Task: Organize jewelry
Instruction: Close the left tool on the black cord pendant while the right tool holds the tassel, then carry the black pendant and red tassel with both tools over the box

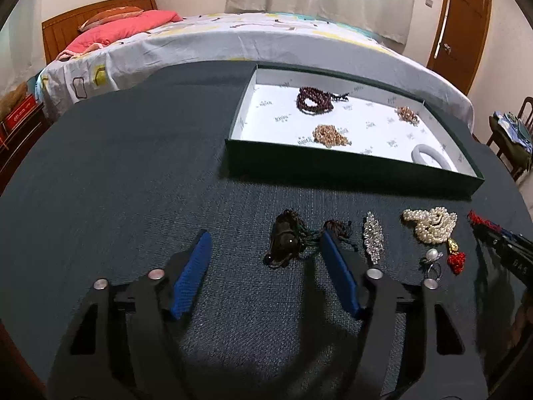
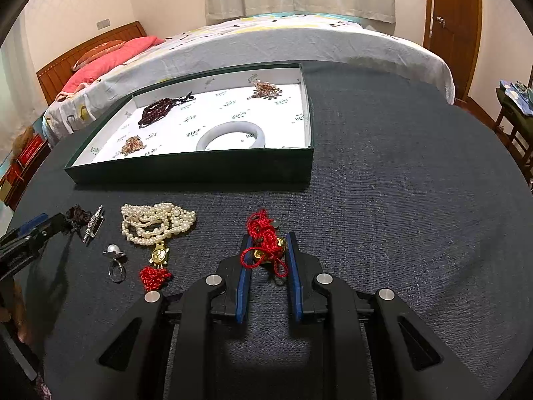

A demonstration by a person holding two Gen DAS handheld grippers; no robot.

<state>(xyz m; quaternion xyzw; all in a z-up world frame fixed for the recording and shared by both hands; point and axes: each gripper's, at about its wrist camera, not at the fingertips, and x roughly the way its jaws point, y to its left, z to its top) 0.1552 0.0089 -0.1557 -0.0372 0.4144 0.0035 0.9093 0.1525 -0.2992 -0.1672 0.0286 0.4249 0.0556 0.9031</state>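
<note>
A dark green tray (image 1: 349, 166) (image 2: 186, 166) with a white lining holds a dark red bead bracelet (image 1: 314, 99), two amber bead clusters (image 1: 329, 135) and a pale bangle (image 2: 230, 136). On the dark cloth lie a black tasselled bead piece (image 1: 286, 243), a crystal brooch (image 1: 373, 240), a pearl necklace (image 1: 429, 225) (image 2: 156, 221), a pearl ring (image 2: 115, 260) and a gold charm with a red knot (image 2: 156, 263). My left gripper (image 1: 266, 250) is open around the black piece. My right gripper (image 2: 266, 243) is shut on a red cord charm (image 2: 265, 243).
A bed (image 1: 233, 36) with a patterned sheet and pink pillow stands behind the table. A wooden door (image 1: 463, 16) is at the back right. A chair with clothes (image 2: 516, 106) stands at the right edge.
</note>
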